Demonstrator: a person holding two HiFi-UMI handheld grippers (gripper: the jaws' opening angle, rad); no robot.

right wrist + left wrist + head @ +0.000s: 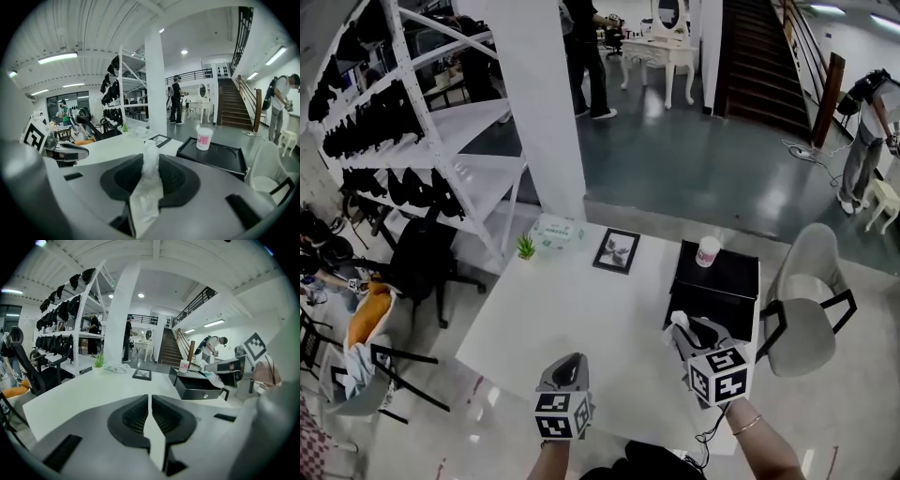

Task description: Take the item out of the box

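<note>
Head view, with both gripper views. A white tabletop (572,309) carries a black box (717,281) at its 2 o'clock corner; a white cup (708,250) with a pink label stands on the box's flat top, towards 12 o'clock.

Right gripper (689,336): at 5 o'clock of the tabletop, raised over the near edge of the box. In the right gripper view its jaws (151,159) stand part-way apart and are pressed from both sides onto a crinkled, translucent plastic packet (149,180). The packet rises past the jaw tips and trails back towards the camera. In the head view the packet (678,320) shows as a pale tuft at the jaw tips, above the box and not inside it.

Left gripper (565,367): at 6 o'clock, over the near edge of the tabletop and well apart from the box. In the left gripper view its jaws (149,401) are drawn together to a thin slit with nothing between them. The box (197,385) shows there at 1 o'clock, with a drawer front and a small knob.

Far edge of the tabletop, 11 to 12 o'clock: a small potted plant (526,247), a tissue pack (555,230) just beside it, and a black picture frame (617,250) lying flat. A grey chair (811,300) stands at 3 o'clock, beside the box.
</note>
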